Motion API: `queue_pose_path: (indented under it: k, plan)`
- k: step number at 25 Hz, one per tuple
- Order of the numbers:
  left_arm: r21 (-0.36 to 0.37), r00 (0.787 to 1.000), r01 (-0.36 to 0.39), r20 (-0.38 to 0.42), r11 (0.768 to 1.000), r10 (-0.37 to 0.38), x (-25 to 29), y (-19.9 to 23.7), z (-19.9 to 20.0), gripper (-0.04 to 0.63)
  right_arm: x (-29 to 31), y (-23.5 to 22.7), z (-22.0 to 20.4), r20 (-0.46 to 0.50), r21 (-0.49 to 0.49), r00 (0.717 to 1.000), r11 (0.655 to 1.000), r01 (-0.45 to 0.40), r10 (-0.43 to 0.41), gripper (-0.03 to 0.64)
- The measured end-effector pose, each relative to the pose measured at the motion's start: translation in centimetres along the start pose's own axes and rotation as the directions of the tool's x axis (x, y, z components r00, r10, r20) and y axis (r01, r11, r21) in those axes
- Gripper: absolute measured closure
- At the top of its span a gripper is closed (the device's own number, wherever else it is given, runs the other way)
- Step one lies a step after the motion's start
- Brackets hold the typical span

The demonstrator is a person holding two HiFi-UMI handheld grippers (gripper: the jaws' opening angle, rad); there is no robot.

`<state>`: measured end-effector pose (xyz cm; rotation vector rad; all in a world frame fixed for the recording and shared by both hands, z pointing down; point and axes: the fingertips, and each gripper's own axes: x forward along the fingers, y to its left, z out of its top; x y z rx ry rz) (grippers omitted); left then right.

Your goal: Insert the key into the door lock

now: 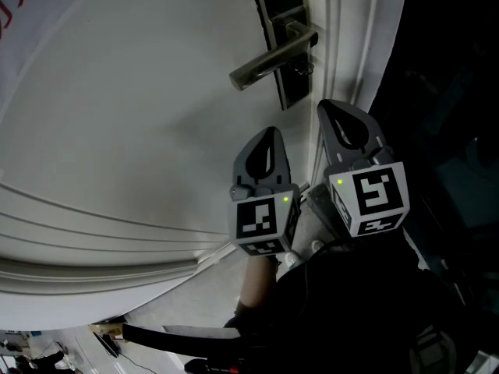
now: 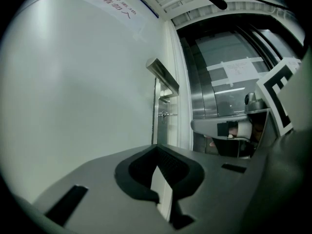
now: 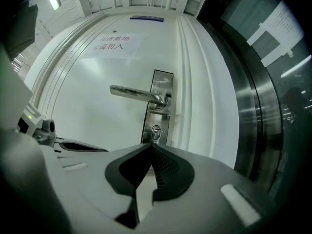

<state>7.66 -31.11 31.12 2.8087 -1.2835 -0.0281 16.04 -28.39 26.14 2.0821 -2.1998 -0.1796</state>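
Observation:
A white door (image 1: 132,107) carries a silver lever handle (image 1: 273,57) on a dark lock plate (image 1: 290,92). Just under the lever a small key (image 1: 302,69) sticks out of the lock; it also shows in the right gripper view as the key (image 3: 156,130) and in the left gripper view as the key (image 2: 164,114). My left gripper (image 1: 270,132) is shut and empty, below the handle and apart from it. My right gripper (image 1: 328,105) is shut too, holds nothing, and points at the lock from a short way off. The left gripper (image 2: 157,148) and right gripper (image 3: 150,146) both have jaws meeting at the tips.
The white door frame (image 1: 343,45) runs along the right of the lock plate, with a dark area beyond it. Metal-framed glass panels (image 2: 229,82) stand to the right of the door. A paper notice (image 3: 117,44) is stuck on the door above the handle.

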Motion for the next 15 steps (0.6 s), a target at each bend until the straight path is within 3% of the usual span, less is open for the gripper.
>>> queue_pose_path:
  k: [15]
  plan:
    - [0.015, 0.999, 0.012, 0.029, 1.000, -0.013, -0.25, -0.07, 0.69, 0.595, -0.04, 0.39, -0.02, -0.008, 0.005, 1.000, 1.000, -0.006, 0.006, 0.617]
